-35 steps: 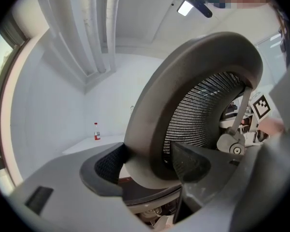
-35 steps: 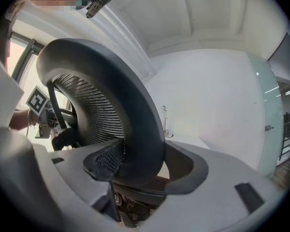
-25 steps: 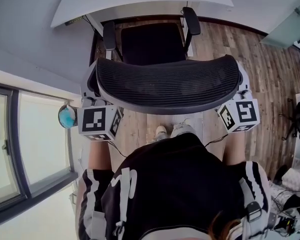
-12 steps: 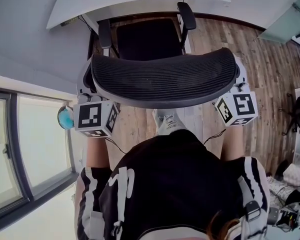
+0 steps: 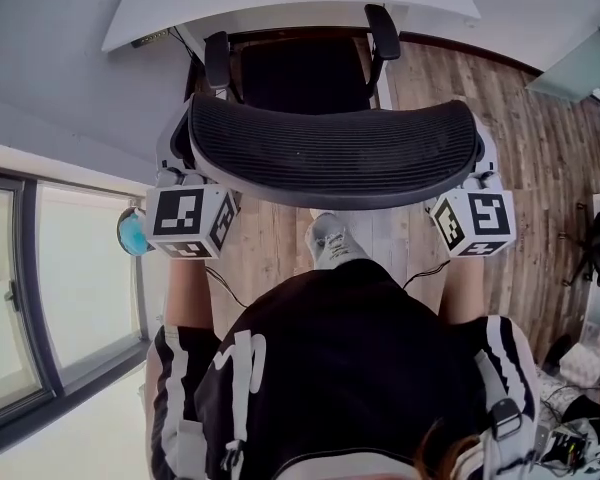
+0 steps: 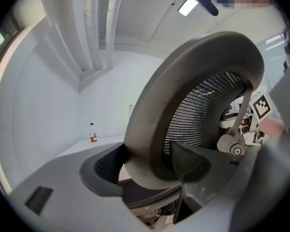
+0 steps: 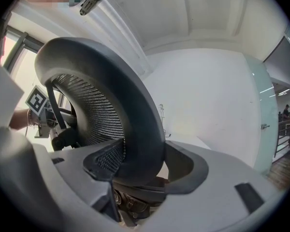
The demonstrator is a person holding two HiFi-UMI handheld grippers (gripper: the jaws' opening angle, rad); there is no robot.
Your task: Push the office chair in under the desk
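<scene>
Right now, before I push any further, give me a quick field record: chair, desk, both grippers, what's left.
chair: office chair, mesh backrest nearest the person, facing the desk
seat: seat front reaches about the desk's edge; most of it is out in the open
left gripper: left gripper jaws clamped on the backrest's left rim
right gripper: right gripper jaws clamped on the backrest's right rim
floor: wood floor
remaining: chair not fully under; more forward push likely needed
</scene>
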